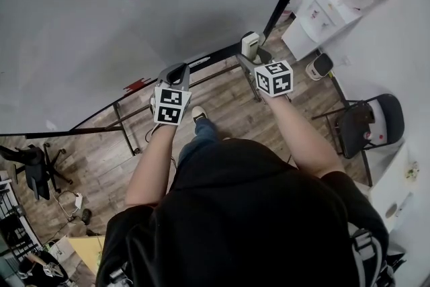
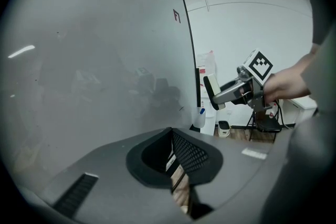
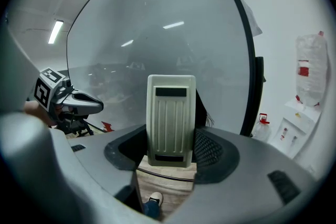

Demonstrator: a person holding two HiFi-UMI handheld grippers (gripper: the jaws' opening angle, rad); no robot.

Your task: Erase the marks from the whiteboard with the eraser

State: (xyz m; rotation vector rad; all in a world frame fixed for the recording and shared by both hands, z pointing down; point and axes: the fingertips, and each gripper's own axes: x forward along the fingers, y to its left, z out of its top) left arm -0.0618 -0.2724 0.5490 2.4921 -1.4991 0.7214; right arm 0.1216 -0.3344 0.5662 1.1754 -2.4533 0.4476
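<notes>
The large whiteboard fills the upper left of the head view; its surface looks grey with faint smears, and small red marks sit near its edges. A cream ribbed eraser stands upright in my right gripper, which is shut on it just short of the board. In the head view the eraser is by the board's lower right edge. My left gripper is beside it to the left, jaws together with nothing held. The left gripper view shows my right gripper with the eraser.
A water dispenser with a jug stands right of the board. A black chair is at the right, an office chair at the far left. The board's stand legs rest on the wooden floor.
</notes>
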